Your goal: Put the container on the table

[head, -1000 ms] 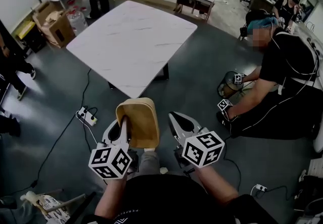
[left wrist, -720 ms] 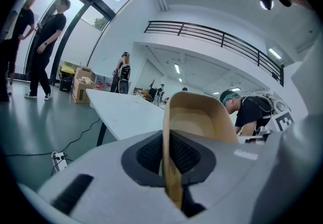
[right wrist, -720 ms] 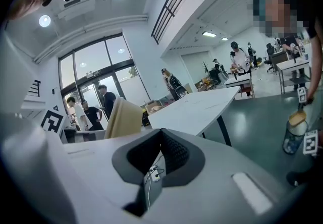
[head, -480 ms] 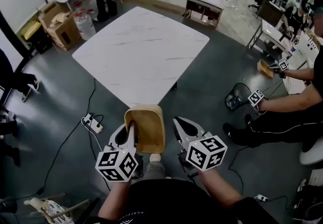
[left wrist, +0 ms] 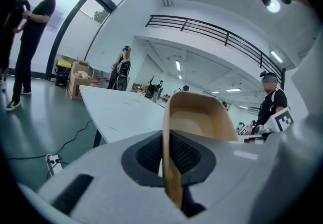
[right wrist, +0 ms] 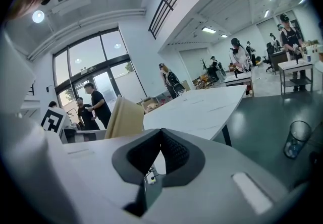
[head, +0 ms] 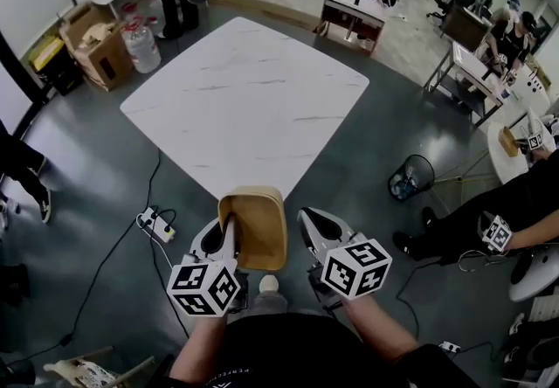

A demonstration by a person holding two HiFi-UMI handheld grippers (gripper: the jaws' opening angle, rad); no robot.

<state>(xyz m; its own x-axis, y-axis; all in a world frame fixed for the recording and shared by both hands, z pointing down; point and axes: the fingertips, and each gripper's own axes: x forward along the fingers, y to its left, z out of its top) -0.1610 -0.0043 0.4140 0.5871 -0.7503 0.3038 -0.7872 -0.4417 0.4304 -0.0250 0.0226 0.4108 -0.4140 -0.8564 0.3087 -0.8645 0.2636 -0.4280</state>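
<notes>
two claws are up side by side in front of the person, above the dark floor (head: 87, 194). the left claw (head: 227, 229) is clamped narrow on the left wall of a tan container (head: 259, 231). in the left gripper view that thin wall stands on edge between the ribbed black pads (left wrist: 149, 155), pinched from both sides, and the container's open hollow faces upward. the right claw (head: 307, 220) holds nothing. in the right gripper view its tips meet, and only a slit of floor shows beneath them. it sits just beside the container's right wall, and the head view shows a narrow gap between the two. each claw carries a marker cube (head: 203, 287) near the wrist.

the container hangs in the air, carried by that one wall alone, and is not set down. in the head view its far rim overlaps the near corner of the white marbled worktop (head: 244, 98), which stretches away ahead of both claws. whether the container is already over that corner or just short of it, i cannot tell.

on the floor to the left lies a white power strip (head: 155, 225) with a black cable. a wire bin (head: 410, 176) stands off to the right of the worktop, and an open cardboard box (head: 92, 37) sits beyond its far left side.
</notes>
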